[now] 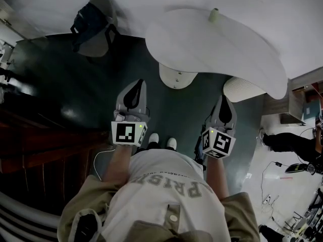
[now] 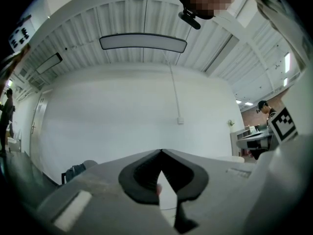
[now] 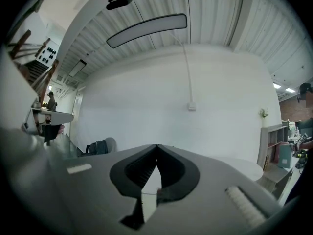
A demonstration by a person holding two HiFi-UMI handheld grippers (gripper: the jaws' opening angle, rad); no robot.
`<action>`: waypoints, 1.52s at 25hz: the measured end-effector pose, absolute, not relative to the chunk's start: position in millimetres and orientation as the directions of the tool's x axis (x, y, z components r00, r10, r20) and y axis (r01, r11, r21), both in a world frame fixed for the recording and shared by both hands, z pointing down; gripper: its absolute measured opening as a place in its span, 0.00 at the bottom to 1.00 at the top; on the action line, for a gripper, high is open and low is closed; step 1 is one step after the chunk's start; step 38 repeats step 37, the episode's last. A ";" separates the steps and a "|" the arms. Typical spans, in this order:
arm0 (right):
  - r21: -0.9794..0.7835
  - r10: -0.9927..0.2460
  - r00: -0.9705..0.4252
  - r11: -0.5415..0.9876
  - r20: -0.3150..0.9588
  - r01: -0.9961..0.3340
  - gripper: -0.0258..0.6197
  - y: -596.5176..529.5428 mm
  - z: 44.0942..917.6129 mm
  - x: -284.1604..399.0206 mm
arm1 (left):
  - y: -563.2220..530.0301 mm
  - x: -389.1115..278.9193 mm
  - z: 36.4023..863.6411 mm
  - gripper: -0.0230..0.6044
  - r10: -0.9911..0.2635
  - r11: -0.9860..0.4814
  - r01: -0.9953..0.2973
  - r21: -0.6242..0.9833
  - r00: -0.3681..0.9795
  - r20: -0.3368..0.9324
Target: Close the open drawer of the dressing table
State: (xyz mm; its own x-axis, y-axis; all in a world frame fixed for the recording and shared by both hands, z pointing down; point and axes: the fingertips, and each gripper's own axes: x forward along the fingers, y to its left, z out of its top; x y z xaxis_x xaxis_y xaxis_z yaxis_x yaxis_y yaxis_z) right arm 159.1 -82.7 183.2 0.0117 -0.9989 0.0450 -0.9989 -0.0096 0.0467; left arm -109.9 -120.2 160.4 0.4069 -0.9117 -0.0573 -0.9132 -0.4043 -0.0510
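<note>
Both grippers are held level at waist height in front of the person, over a dark floor. In the head view my left gripper [image 1: 139, 82] has its jaws together with nothing between them, and the left gripper view shows the tips meeting [image 2: 160, 151] against a bare white wall. My right gripper [image 1: 222, 98] is likewise shut and empty, its tips touching [image 3: 157, 145]. A dark wooden piece of furniture [image 1: 38, 145] stands at the left edge of the head view. No open drawer can be made out in any view.
A white oval table [image 1: 237, 49] on a round base [image 1: 177, 75] stands just ahead, with a small green item [image 1: 214, 15] on it. A chair with a dark bag [image 1: 93, 26] is far left, a ribbed white cylinder [image 1: 242, 88] right. A person [image 1: 290, 144] is at the right.
</note>
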 end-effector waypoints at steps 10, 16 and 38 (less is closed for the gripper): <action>0.070 -1.000 0.015 -0.014 0.010 -0.997 0.05 -83.1 174.7 163.5 | -123.7 -101.6 153.4 0.05 -0.904 -0.415 -0.908 -0.053 0.418 -0.086; 0.127 -1.000 0.019 -0.018 0.006 -0.992 0.04 -89.2 170.0 162.3 | -128.2 -94.7 149.6 0.05 -0.899 -0.426 -0.903 -0.052 0.429 -0.094; 0.121 -1.000 -0.006 0.005 -0.011 -0.993 0.04 -93.9 161.5 160.6 | -126.8 -92.0 146.7 0.05 -0.903 -0.418 -0.907 -0.052 0.421 -0.085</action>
